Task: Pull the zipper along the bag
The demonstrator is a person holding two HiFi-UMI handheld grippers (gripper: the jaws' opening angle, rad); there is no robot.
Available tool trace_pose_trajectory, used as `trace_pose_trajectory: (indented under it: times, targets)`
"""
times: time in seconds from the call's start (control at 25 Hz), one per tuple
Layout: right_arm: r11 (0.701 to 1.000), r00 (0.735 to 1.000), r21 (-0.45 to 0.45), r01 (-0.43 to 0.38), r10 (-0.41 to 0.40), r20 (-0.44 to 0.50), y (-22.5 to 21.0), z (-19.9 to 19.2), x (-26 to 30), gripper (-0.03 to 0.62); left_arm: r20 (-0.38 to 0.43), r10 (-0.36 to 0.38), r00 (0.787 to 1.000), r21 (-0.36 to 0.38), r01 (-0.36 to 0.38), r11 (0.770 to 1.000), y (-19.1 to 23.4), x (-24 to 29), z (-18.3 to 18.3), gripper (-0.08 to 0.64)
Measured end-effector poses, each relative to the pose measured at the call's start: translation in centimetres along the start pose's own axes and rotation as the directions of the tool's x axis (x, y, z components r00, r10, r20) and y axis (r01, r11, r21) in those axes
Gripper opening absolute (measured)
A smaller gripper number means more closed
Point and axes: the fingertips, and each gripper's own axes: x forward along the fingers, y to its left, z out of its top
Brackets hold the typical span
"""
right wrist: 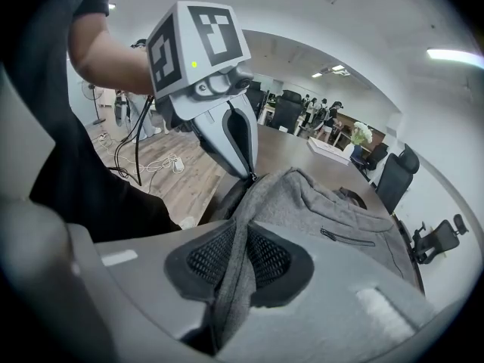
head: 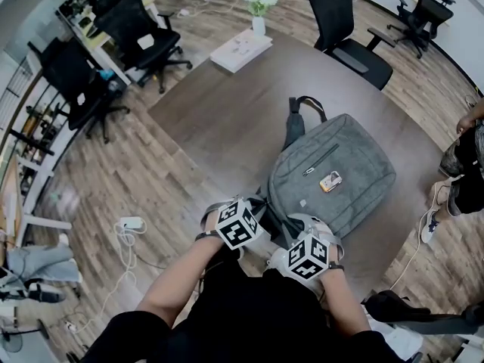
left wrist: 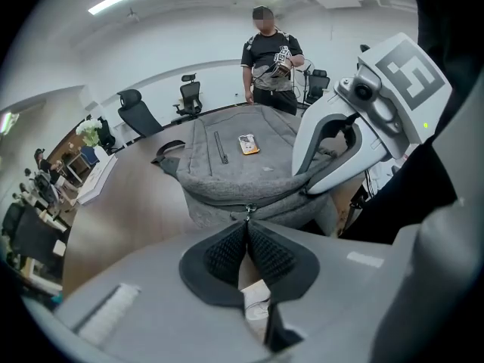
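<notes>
A grey backpack lies flat on the brown table, its near edge at the table's front. In the left gripper view my left gripper is shut on the small metal zipper pull at the bag's near edge. In the right gripper view my right gripper is shut on a fold of the bag's grey fabric, just beside the left gripper's tips. From the head view both grippers sit close together at the bag's near corner.
A small orange item lies on the bag. A white box and a flower vase stand at the table's far end. Office chairs ring the table. A person stands across it. A power strip lies on the floor.
</notes>
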Motion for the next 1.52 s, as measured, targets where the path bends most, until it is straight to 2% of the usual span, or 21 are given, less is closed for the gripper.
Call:
trace_pose_trajectory:
  times: [0.36,0.64,1.16,1.32,1.52]
  targets:
    - [0.999,1.000,-0.041,-0.017,0.017,-0.002,0.6,-0.9,-0.5,0.049,-0.011,-0.034,0.999,0.014,0.034,0.999,-0.1,-0.2,-0.1,0.029]
    - [0.998,0.999,-0.053,-0.045,0.045,0.007,1.4,-1.6,-1.2,0.049,-0.023,-0.009,1.000,0.027,0.009,1.000,1.6,0.2,-0.5,0.029]
    - [0.998,0.998,-0.048,-0.051,0.052,0.027,2.3,-3.8,-3.2,0.046,-0.048,-0.020,0.999,0.135,0.026,0.990,5.8,4.8,0.3,0.029]
    - [0.996,0.997,-0.055,-0.065,0.067,0.028,2.3,-4.8,-4.0,0.044,-0.031,-0.032,0.999,0.196,0.038,0.980,6.8,6.4,1.3,0.032]
    - [0.994,0.995,-0.065,-0.093,0.095,0.022,2.2,-5.9,-4.7,0.044,-0.008,-0.065,0.998,0.226,0.065,0.972,7.6,8.4,2.2,0.035]
